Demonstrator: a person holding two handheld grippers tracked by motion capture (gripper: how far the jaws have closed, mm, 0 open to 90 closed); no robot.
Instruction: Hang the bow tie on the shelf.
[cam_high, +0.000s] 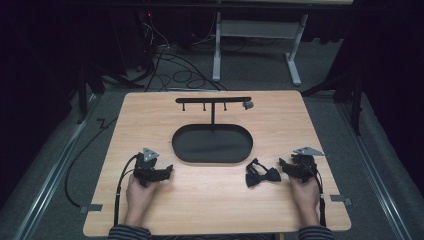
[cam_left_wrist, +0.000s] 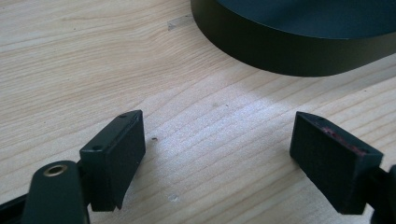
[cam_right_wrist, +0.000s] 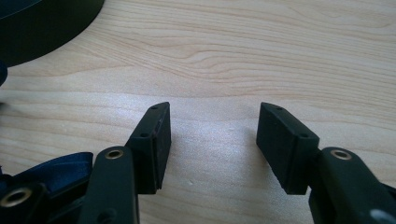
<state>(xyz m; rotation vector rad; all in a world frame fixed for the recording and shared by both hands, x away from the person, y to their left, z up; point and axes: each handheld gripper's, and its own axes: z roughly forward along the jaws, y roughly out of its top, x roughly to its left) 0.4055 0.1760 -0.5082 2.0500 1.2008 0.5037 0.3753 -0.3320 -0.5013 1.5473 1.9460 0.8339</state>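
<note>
Both sets of jaws are spread wide with just bare wood between them, nothing gripped. The right gripper (cam_high: 289, 167) sits at the near right of the table (cam_high: 210, 210), and the bow tie (cam_high: 262, 174) lies just beside its jaws, on their left; in the right gripper view a bit of dark blue fabric pokes in at the bottom left corner. The left gripper (cam_high: 162, 172) rests near the left end of the oval tray (cam_high: 182, 150), aimed at its dark wall. Behind the tray stands a T-shaped hanger stand (cam_high: 213, 101).

My guess at the risk: the tie is soft and floppy, so pinching 1 loose strap could let it droop or slip out. A sweep could also clip the tray rim.
</note>
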